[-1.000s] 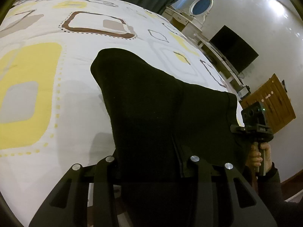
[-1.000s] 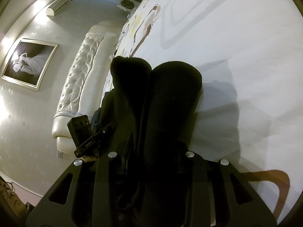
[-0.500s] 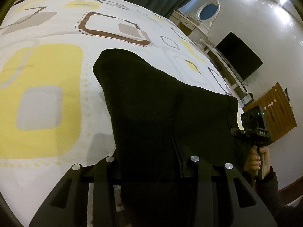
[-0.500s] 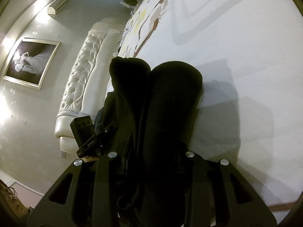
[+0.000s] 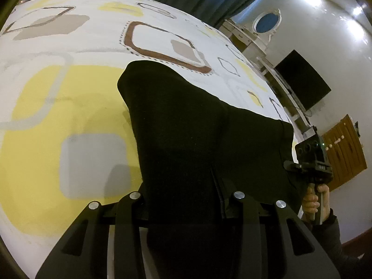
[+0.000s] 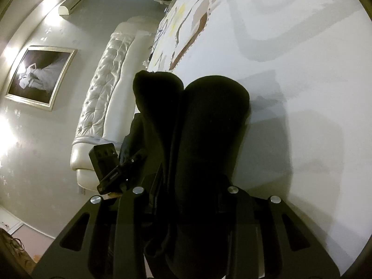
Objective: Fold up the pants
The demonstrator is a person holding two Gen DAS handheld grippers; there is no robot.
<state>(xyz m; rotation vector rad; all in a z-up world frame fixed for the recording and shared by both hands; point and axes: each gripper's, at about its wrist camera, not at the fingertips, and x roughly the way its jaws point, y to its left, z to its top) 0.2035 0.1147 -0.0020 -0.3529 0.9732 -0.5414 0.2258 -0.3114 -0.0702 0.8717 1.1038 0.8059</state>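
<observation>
A patterned bedspread (image 5: pixel 69 121), white with yellow, grey and brown squares, fills the left of the left wrist view. Black pants (image 5: pixel 197 139) drape over it toward the centre, lifted at the near edge and bunched between the fingers of the left gripper (image 5: pixel 186 209), whose jaws stand partly closed on the cloth. The dark fabric stretches on to the right, where the right gripper (image 5: pixel 311 160) grips its far corner, a hand (image 5: pixel 317 201) wrapped round the handle. Behind it stand a dark screen (image 5: pixel 302 79) on the wall and a wooden cabinet (image 5: pixel 344 153).

In the right wrist view, a framed picture (image 6: pixel 38 76) hangs at the left beside a tufted white headboard (image 6: pixel 109 88). The left gripper (image 6: pixel 111 167) shows low at the left edge of the cloth. At centre the pants (image 6: pixel 209 127) rise in two rounded folds, pinched between the partly closed jaws of the right gripper (image 6: pixel 186 209). To the right lies the pale bedspread (image 6: pixel 302 69), shadowed beside the fabric.
</observation>
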